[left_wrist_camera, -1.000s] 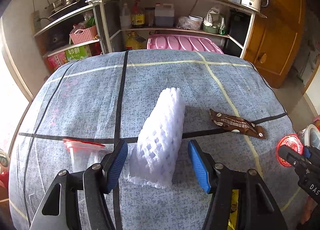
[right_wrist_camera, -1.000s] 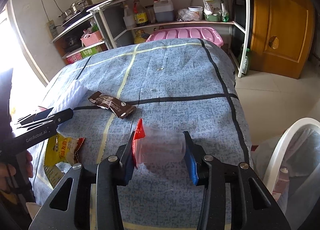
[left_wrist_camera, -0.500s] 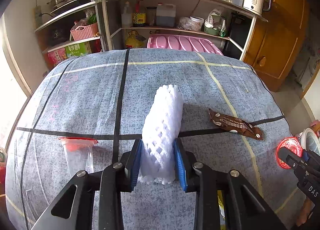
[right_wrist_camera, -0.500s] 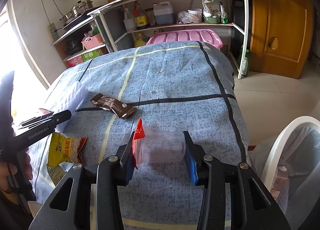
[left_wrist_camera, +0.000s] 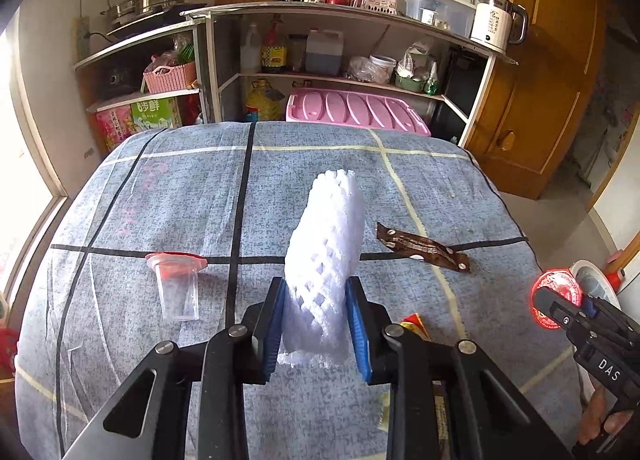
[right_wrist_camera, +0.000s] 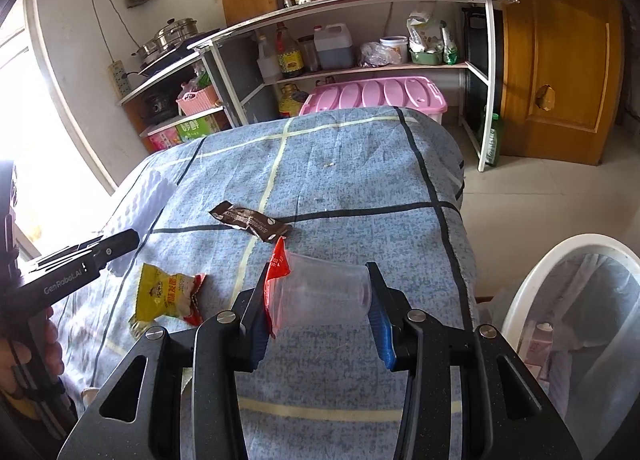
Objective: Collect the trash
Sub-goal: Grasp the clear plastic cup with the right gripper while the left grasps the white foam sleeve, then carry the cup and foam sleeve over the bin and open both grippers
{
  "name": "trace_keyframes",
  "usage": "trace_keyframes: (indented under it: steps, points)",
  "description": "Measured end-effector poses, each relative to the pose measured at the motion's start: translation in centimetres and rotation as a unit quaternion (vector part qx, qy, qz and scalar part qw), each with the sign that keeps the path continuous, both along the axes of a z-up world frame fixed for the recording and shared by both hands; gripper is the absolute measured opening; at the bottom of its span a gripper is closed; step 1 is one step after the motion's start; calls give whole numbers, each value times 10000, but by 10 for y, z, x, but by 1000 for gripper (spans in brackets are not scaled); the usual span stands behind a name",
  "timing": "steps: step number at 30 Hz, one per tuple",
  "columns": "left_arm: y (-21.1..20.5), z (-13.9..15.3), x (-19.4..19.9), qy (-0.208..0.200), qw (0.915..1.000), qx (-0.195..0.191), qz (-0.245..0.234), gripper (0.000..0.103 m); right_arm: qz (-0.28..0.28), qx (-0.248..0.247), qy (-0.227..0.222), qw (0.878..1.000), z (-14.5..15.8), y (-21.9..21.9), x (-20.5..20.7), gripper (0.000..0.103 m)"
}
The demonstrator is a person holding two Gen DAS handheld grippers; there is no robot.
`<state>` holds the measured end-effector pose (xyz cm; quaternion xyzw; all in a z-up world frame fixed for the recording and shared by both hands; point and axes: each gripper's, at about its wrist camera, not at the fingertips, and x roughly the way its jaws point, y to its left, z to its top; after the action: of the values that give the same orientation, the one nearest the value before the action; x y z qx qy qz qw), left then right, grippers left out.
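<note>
My left gripper is shut on the near end of a white foam net sleeve, which slants up off the blue cloth-covered table. My right gripper is shut on a clear plastic cup with a red peeled lid, held sideways above the table's right part. A second clear cup with a red lid lies to the left of the sleeve. A brown wrapper lies at mid table, and a yellow snack packet lies near the front edge.
A white bin with a plastic liner stands on the floor just right of the table. Behind the table are shelves with bottles and a pink crate. A wooden door is at the back right.
The left jaws closed from wide apart onto the foam sleeve and lifted its near end off the cloth. The right gripper rose slightly with its cup still held.
</note>
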<state>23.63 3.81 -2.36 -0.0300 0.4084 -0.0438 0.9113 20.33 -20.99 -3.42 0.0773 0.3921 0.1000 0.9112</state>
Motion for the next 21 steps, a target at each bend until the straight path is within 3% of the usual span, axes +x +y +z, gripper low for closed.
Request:
trace_keyframes:
  steps: [12, 21]
  points:
    - [-38, 26, -50, -266, 9991, -25, -343, 30, -66, 54, -253, 9996, 20, -25, -38, 43]
    - [-89, 38, -77, -425, 9966, -28, -706, 30, -306, 85, -362, 9988, 31, -63, -67, 43]
